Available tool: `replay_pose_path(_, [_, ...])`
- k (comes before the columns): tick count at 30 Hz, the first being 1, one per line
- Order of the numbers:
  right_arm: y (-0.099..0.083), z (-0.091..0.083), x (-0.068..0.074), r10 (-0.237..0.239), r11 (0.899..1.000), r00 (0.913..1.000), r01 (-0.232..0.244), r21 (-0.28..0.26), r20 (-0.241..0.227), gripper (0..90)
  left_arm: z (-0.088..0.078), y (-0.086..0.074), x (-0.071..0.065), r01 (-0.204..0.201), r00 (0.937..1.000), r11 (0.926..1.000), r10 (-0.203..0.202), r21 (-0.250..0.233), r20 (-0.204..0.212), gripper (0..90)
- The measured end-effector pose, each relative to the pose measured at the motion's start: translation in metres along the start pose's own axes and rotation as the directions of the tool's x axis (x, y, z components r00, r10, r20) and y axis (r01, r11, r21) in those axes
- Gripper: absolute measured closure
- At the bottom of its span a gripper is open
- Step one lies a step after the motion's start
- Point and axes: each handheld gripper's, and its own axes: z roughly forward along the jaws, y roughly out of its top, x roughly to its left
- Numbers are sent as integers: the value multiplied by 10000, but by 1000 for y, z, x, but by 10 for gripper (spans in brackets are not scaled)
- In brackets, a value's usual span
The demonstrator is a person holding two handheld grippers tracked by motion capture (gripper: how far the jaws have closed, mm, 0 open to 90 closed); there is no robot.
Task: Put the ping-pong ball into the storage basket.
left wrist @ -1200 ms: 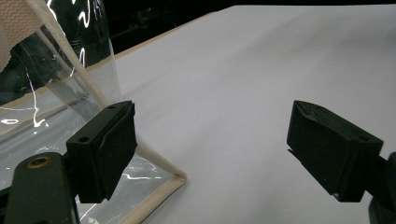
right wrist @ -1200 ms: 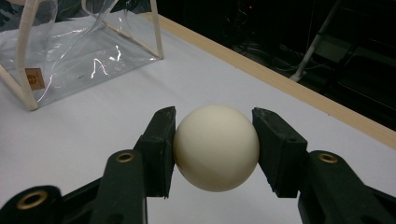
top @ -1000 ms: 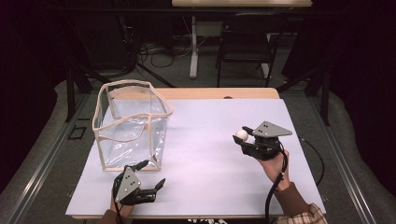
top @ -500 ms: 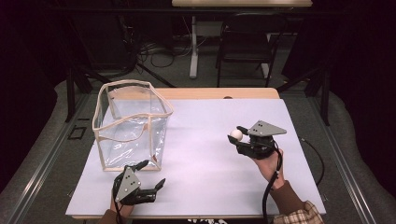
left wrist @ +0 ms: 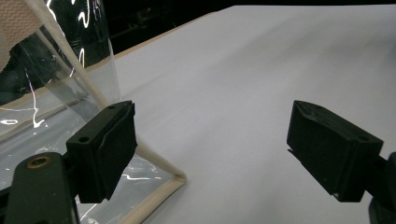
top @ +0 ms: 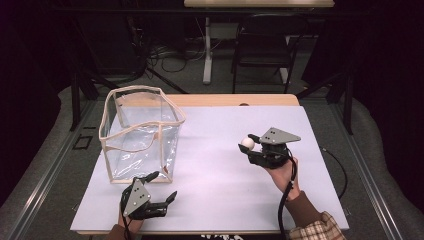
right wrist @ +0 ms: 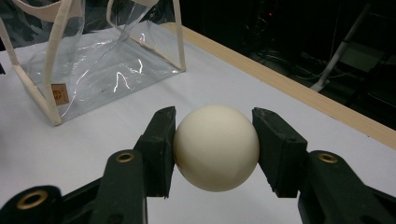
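Right claw (right wrist: 214,148) pinching a cream ball (right wrist: 215,146) between both pads, held above the white surface (top: 220,165), well to the right of the clear bag (top: 140,132). Left claw (left wrist: 210,154) spread wide with nothing between, low by the bag's near corner.

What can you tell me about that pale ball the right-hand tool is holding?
The ball is a smooth, cream-white sphere with a matte, hard-looking surface and no markings. The right gripper clamps it between two black jaws, one on each side, holding it above the white table, apart from the clear bag.
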Motion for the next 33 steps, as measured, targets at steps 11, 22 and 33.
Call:
replay_pose_path(11, [5,8,4,-122,9999,9997,124,63,-214,512,0,0,0,-28,10000,10000,28,-4,28,158])
replay_pose_path(22, [13,16,4,-137,9999,9993,140,60,-359,512,0,0,0,-13,10000,10000,13,-55,14,157])
replay_pose_path(33, [19,23,6,-192,9998,9985,196,70,-522,512,1,0,0,9,10000,10000,-9,-49,-6,158])
